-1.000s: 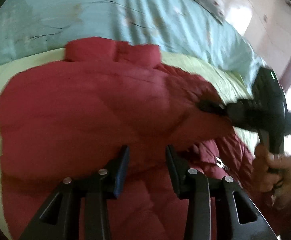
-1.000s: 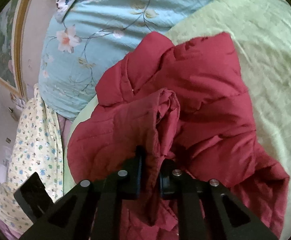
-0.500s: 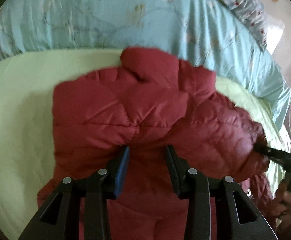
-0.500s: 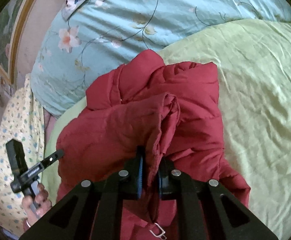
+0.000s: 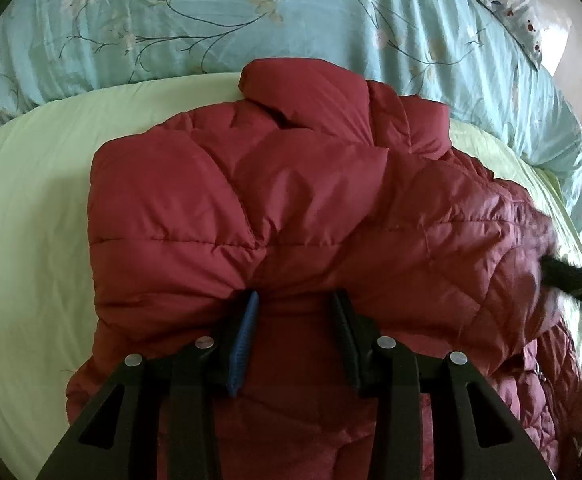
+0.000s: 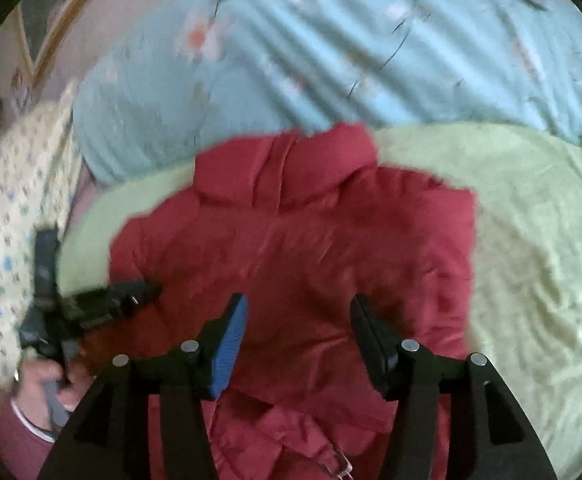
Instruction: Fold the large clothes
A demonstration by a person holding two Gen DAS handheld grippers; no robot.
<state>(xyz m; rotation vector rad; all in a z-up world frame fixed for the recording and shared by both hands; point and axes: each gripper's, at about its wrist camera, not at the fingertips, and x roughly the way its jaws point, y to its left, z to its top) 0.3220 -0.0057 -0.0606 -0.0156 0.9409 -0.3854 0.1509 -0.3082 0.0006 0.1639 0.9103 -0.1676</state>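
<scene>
- The left gripper (image 5: 293, 300) has its jaws spread, holding nothing; its fingertips sit at the near edge of a puffed fold of the red jacket (image 5: 275, 208), though actual contact cannot be told.
- The right gripper (image 6: 297, 304) is likewise released, jaws wide apart above the jacket (image 6: 299, 256) with no cloth between them.
- The jacket lies on the pale green sheet (image 5: 23, 216), its long axis running from the grippers away toward the blue quilt (image 5: 251, 20); the collar (image 5: 307, 88) points at the quilt and just reaches its edge.
- It is a dark red quilted down jacket, puffy, with stitched panels forming soft ridges; the body is doubled over itself into a thick bulging mass.
- On its right side, a shinier, diamond-stitched part (image 5: 531, 380) shows.
- A small metal zipper pull (image 6: 341, 464) shows at the near hem in the right wrist view.
- The quilt is light blue with a flower-and-stem print, rumpled; the sheet is matte and lightly creased.
</scene>
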